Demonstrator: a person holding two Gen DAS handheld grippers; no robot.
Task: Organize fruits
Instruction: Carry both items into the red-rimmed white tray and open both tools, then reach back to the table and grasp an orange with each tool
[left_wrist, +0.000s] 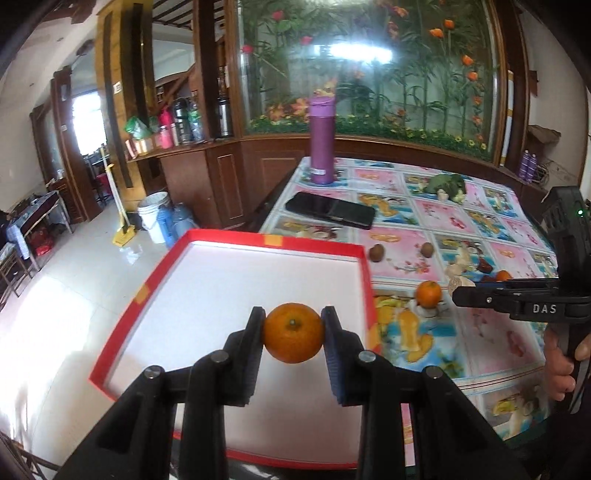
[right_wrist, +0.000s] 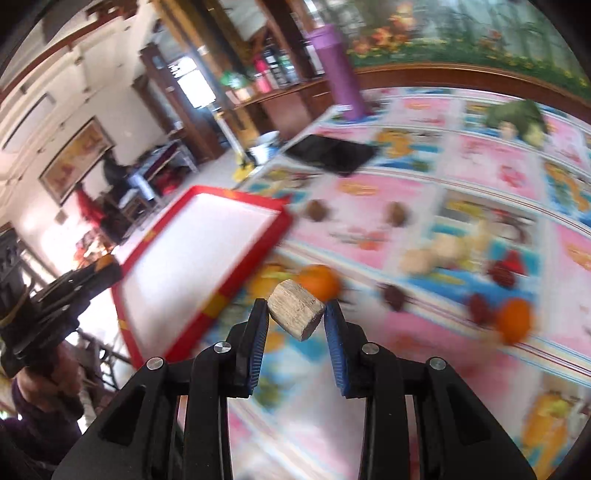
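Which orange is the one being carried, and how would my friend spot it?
Find the big red-rimmed box with the white inside, at the table's corner. Above its white floor, the left hand-held gripper pinches an orange between its pads. The other oranges lie loose on the flowery tablecloth; this one alone is held in the air.

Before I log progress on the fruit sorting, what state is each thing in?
left gripper: shut on an orange, held above the tray
right gripper: shut on a pale wooden-looking chunk
red-rimmed tray: nothing lying in it
purple flask: upright, lid on
loose orange: on the tablecloth, outside the tray
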